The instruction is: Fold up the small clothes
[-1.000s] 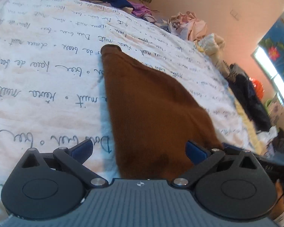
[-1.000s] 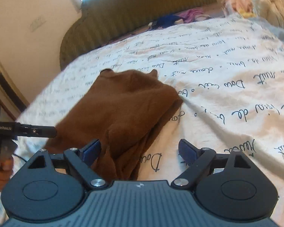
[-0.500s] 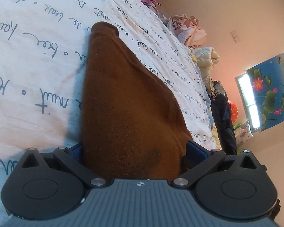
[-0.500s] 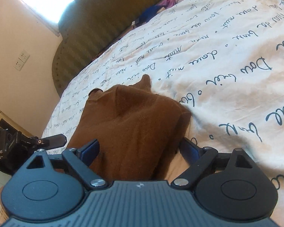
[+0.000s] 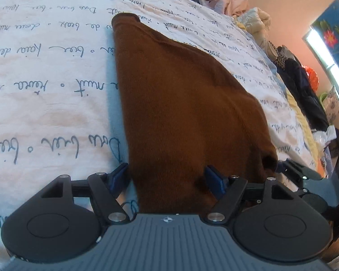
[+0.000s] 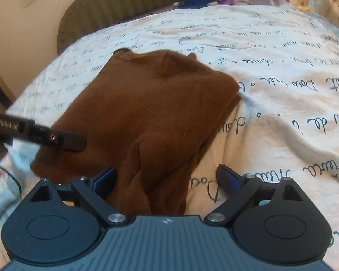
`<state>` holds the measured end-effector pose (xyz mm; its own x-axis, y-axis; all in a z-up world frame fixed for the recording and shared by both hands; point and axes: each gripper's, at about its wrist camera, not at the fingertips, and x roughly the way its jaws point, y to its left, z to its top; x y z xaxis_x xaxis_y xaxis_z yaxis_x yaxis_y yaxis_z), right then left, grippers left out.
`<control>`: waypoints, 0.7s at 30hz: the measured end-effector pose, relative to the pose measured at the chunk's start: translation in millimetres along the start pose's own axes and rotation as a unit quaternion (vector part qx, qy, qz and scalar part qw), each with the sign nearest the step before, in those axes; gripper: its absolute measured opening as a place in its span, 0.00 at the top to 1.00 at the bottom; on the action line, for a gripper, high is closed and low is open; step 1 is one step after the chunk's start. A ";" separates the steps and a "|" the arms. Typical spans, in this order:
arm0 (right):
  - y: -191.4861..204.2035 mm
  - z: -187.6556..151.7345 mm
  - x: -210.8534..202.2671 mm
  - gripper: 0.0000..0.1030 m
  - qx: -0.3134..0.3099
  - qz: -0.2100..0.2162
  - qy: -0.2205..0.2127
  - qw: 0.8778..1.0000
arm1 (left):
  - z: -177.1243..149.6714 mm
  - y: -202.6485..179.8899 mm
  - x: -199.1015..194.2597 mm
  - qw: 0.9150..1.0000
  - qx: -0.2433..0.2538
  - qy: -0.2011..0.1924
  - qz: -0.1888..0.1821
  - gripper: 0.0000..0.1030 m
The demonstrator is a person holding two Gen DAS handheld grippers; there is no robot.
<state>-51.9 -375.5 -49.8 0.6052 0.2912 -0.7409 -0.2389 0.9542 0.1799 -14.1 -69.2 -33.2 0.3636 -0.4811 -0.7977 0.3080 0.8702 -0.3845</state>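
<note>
I saw the bed (image 6: 271, 72), in a white cover with handwriting print, filling both views. On it lay the brown garment (image 5: 183, 103), folded; its near edge was cut off behind both tool bodies. The left hand-held gripper (image 5: 167, 178) had just been closing, the cloth between its pads; whether they pressed I could not tell. The right hand-held gripper (image 6: 167, 178) stood wide, the cloth's edge between its fingers.
</note>
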 end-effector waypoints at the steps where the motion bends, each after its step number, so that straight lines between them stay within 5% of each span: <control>1: 1.8 -10.9 -10.5 0.07 -0.006 -0.005 -0.003 1.000 | -6.5 -1.5 -3.7 1.000 0.015 -0.005 0.010 0.28; 4: -9.6 -12.2 -21.0 0.07 0.010 0.010 -0.006 1.000 | -18.4 -2.9 -12.1 0.998 0.047 -0.013 0.034 0.25; 8: -29.3 -1.5 -35.1 0.07 0.080 0.032 -0.031 0.996 | -19.5 14.7 -27.9 0.999 -0.017 -0.027 -0.010 0.20; 11: -33.4 2.5 -28.9 0.07 0.085 0.029 -0.030 0.996 | -25.5 11.7 -22.4 0.999 0.019 -0.019 0.040 0.19; 14: -18.3 -0.8 -22.5 0.07 0.009 -0.019 -0.010 1.000 | -29.8 -6.6 -27.7 0.993 0.088 -0.002 0.083 0.18; 18: -29.4 7.5 -43.0 0.07 0.052 0.012 -0.051 0.997 | -8.0 16.9 -54.2 0.999 0.013 -0.046 0.005 0.08; 19: -35.9 10.2 -46.4 0.07 0.074 0.029 -0.065 0.995 | -0.3 24.0 -57.6 0.998 -0.012 -0.055 -0.020 0.00; 21: -51.0 17.7 -43.9 0.07 0.128 0.068 -0.069 0.987 | 19.1 37.7 -52.6 0.993 -0.067 -0.056 -0.079 0.00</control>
<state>-52.8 -435.8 -15.0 0.6831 0.4067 -0.6066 -0.1358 0.8868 0.4417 -4.9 -13.2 3.2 0.4180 -0.6145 -0.6690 0.2526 0.7860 -0.5642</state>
